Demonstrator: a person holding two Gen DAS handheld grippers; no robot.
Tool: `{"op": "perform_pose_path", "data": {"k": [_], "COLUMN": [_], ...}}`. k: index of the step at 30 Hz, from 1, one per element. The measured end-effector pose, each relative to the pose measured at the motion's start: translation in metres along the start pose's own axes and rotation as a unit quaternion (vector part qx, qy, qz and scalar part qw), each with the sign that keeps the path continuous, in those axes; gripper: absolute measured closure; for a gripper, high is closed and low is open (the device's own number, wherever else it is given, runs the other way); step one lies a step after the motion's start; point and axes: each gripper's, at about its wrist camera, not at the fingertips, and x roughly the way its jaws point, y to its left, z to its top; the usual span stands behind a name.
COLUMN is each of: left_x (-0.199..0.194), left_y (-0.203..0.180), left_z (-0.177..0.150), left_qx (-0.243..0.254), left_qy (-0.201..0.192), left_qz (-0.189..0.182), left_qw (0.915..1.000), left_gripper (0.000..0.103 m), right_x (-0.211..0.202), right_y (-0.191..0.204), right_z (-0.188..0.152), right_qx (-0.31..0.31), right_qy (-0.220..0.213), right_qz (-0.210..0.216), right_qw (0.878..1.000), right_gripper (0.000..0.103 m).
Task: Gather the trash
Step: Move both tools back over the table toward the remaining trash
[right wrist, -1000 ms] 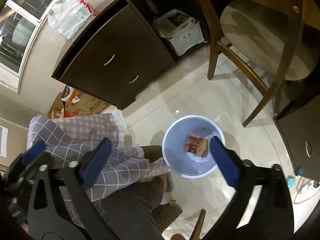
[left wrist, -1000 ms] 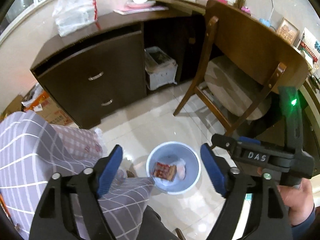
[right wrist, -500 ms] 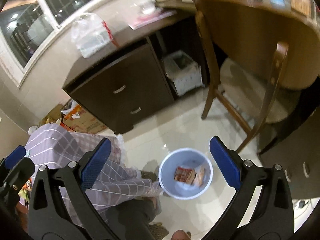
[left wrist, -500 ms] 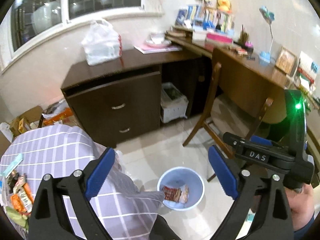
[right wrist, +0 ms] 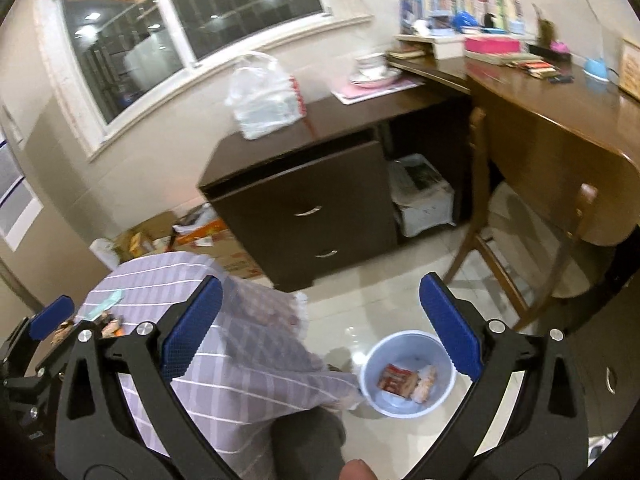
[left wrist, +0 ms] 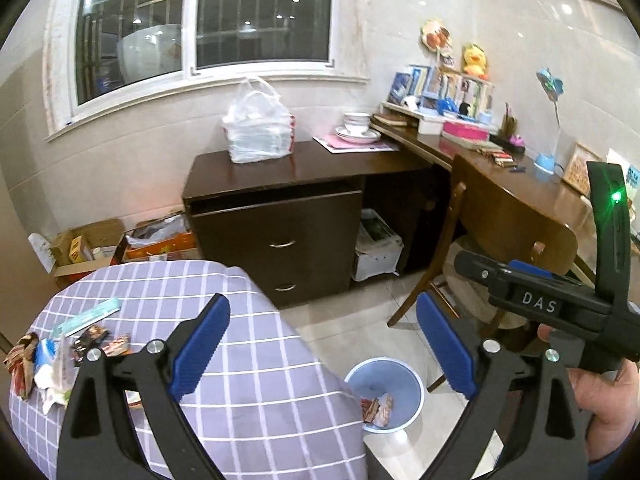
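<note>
Room: tiled floor, dark cabinet [left wrist: 280,236] under a window, desk [left wrist: 500,176] to the right, checked cloth [left wrist: 248,380] over a table at lower left.
Trash: wrappers [left wrist: 60,356] scattered on the cloth's far-left part; a few more already lying in the bin [left wrist: 384,392].
Bin: pale blue, on the floor just beside the cloth's hanging edge, between table and chair [left wrist: 472,280]; open-topped, well below the table top.
Left gripper [left wrist: 320,348]: jaws spread wide, nothing between the pads, raised above cloth and bin.
Right gripper [right wrist: 316,328]: likewise wide apart and empty, above the cloth edge with the bin [right wrist: 408,372] to its lower right.
Step, as judged: reaching back to the table for the next piece.
Doing it well: swing toward the pile, drop low, close on a single wrapper by a raised edge or crumpled fold, avoid pinching cloth along with it.
Carry: lift clear of the table edge, bring over the bin mouth, release only when centred.
In the way: cloth drape partly overhanging the bin side; chair leg near the bin; person's leg [right wrist: 308,440] below the right gripper; two grippers close together, risk of knocking.
Also around: plastic bag [left wrist: 258,124] on the cabinet, cardboard boxes [left wrist: 92,244] on the floor, books [left wrist: 440,88] on the desk.
</note>
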Motion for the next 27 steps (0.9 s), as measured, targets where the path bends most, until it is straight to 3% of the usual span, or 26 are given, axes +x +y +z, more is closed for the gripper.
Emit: {"op": "perform_pose_path", "data": {"k": [8, 15, 27], "left_x": [-0.047, -0.080, -0.123], "left_y": [0.046, 0.092, 0.178], "left_z": [-0.011, -0.036, -0.101], "left_qx": [-0.026, -0.055, -0.110], "left_qy": [-0.024, -0.029, -0.012], "left_qz": [0.030, 0.064, 0.147], "left_qw": [0.9989, 0.9960, 0.9829], "left_gripper": [0.011, 0.011, 0.011], "right_x": [-0.016, -0.007, 0.035], "right_y": [0.058, 0.120, 0.240], "right_z": [0.001, -0.018, -0.077], "right_qx": [-0.043, -0.090, -0.204], "right_qy": [-0.009, 0.018, 0.094], "right_qz": [0.050, 0.101, 0.189], "right_qw": [0.998, 0.991, 0.956], "right_gripper": [0.006, 0.006, 0.006]}}
